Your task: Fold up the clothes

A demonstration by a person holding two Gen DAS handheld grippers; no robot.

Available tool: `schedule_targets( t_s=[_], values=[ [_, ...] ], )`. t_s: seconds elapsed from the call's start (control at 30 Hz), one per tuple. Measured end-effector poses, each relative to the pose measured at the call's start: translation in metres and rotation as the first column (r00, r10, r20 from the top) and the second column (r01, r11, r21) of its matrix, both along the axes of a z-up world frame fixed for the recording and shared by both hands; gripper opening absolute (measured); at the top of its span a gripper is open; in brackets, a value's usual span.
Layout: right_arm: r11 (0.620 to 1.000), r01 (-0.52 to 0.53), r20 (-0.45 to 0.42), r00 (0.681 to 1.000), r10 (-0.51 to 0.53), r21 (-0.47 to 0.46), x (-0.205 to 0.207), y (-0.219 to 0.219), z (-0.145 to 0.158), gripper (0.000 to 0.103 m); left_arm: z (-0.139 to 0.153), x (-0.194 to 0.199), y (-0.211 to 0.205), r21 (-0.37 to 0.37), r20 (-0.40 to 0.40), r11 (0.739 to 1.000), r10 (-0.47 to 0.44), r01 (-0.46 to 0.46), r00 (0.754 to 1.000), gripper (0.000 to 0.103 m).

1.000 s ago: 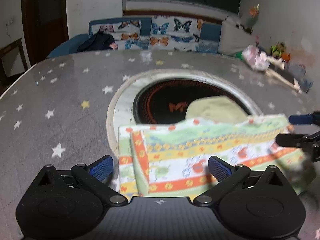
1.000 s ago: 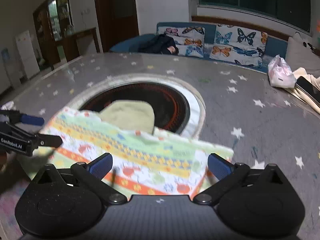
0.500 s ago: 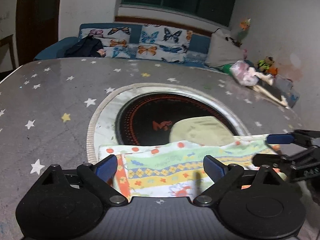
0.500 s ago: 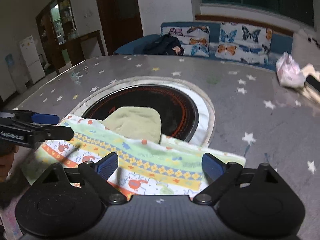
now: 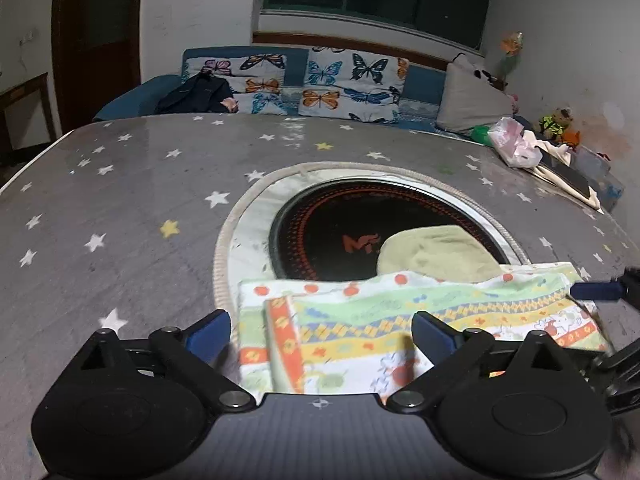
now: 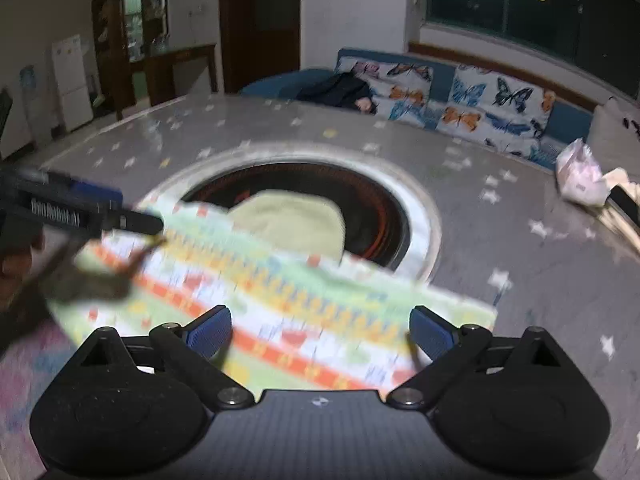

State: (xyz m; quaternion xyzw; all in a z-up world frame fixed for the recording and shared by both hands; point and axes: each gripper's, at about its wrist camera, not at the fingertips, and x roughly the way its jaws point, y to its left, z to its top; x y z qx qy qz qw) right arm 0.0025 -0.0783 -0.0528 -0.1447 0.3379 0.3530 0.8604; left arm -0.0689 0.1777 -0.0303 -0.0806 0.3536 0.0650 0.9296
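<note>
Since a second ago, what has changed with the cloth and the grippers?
The left gripper has just been opening, its fingers not pressing the patterned cloth. The right gripper is open too. Nothing was taken hold of. The cloth stays folded flat on the table, over the green cloth.

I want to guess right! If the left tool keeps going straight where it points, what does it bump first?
Probably the colourful patterned cloth. The left tool stands open right over it, pointing downward, with nothing in between. Depth is hard to judge.
</note>
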Motion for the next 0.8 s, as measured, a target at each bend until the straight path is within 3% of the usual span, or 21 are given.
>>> schedule_targets(
  t_s=[0.17,0.3,0.57,0.8],
  values=[
    [0.998,0.055,-0.021,0.998,-0.054,0.019,-0.001,-0.008,0.002,0.099,0.001,-0.013,0.004,0.001,-0.018,1.0,0.027,-0.027,0.999,0.103],
    [0.999,0.034,0.008,0.999,-0.034,0.031,-0.013,-0.007,0.013,0.101,0.001,-0.023,0.008,-0.015,-0.027,0.999,0.05,-0.051,0.998,0.103],
    [1.0,0.014,0.031,0.999,-0.013,-0.01,-0.034,-0.001,0.004,0.103,0.001,-0.041,0.019,-0.018,-0.049,0.994,0.11,-0.111,0.993,0.103],
    [0.995,-0.1,0.089,0.991,0.1,-0.009,-0.06,0.021,0.022,0.102,0.005,-0.053,0.036,-0.038,-0.056,0.984,0.172,-0.174,0.983,0.103]
  ],
)
